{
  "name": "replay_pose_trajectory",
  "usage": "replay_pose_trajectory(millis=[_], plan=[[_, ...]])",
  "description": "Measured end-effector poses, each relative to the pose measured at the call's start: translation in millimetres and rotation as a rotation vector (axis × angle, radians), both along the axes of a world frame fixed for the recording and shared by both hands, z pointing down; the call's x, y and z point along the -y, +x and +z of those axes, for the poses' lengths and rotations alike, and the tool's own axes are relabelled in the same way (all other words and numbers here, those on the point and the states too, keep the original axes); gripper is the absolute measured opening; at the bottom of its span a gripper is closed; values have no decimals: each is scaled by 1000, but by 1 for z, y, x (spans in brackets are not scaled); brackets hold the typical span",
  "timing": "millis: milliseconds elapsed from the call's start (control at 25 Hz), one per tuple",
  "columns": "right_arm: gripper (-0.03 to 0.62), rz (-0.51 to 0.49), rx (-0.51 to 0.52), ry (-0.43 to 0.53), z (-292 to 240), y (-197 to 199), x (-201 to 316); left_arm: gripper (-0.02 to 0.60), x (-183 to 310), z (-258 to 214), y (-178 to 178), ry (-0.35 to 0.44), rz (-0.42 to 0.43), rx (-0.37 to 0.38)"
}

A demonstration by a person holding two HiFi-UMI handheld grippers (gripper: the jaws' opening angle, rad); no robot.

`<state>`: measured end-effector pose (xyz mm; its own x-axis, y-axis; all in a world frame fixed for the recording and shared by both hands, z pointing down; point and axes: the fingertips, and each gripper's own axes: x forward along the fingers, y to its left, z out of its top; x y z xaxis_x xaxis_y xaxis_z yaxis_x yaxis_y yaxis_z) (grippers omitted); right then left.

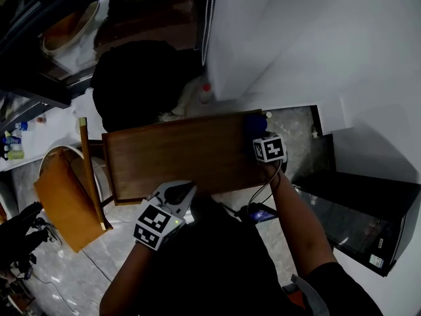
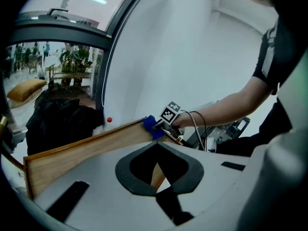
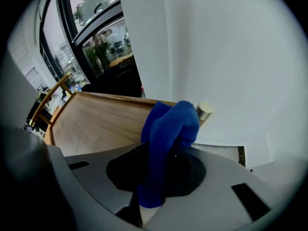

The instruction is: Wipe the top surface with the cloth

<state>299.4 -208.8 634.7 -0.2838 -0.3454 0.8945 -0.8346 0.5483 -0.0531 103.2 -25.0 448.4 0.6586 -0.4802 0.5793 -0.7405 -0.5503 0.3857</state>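
The right tool (image 3: 159, 177) is clamped on the blue cloth (image 3: 169, 126) and presses its bunched end onto the far right corner of the wooden table (image 1: 184, 153), apparently so that one sweep can draw it across the bare top. The left tool (image 2: 156, 179) appears closed on the table's near rim, probably to steady it against the wiping push. Count: two tools, one cloth, one table.
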Motion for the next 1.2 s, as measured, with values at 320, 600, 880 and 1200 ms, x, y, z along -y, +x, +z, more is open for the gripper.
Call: replay_pose_trajectory(millis=[320,600,880,1200], plan=[[81,-5,-104,12,-1,14,1,5,-13,2,-15,-4,-37,-6],[81,45,-188,25,-5,14,2,5,-24,2,-39,0,-74,-37],[81,1,33,36,-36,-112,-27,5,-43,-5,-100,16,-92,-51],[81,-220,305,-6,-46,-328,-104,5,-76,-11,-196,36,-172,-28]])
